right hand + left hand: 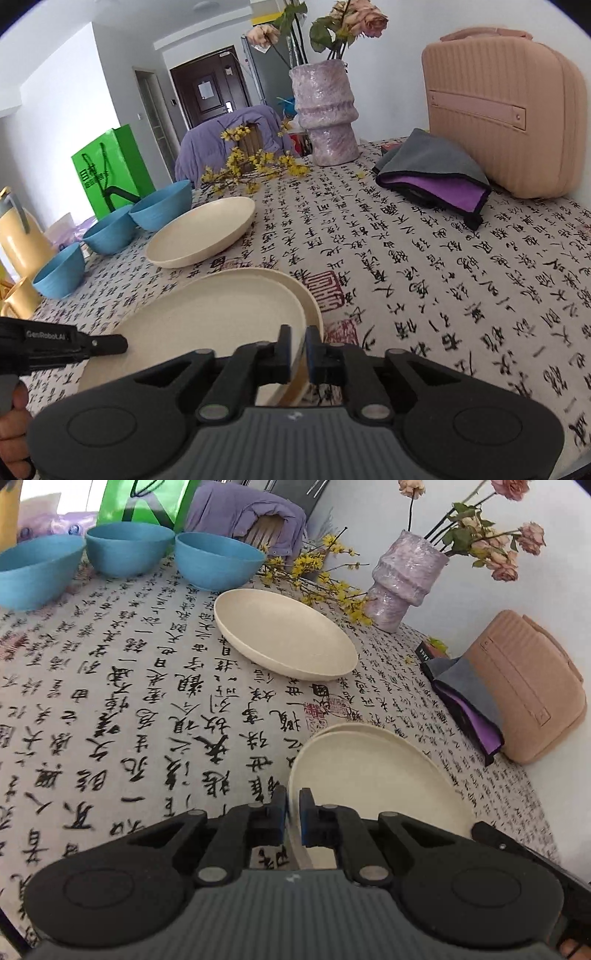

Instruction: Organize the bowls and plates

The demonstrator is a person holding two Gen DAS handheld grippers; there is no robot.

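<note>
Plates are stacking: your left claw [293,805] is clamping the upper round cream plastic plate's [376,775] rim, seated on its twin; your right claw [298,345] is straddling that rim, jaws slightly parted. Be releasing evenly, centring it.

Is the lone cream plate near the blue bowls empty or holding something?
Empty. The round cream plate shows a bare inside in both views, sitting flat on the calligraphy tablecloth.
</note>
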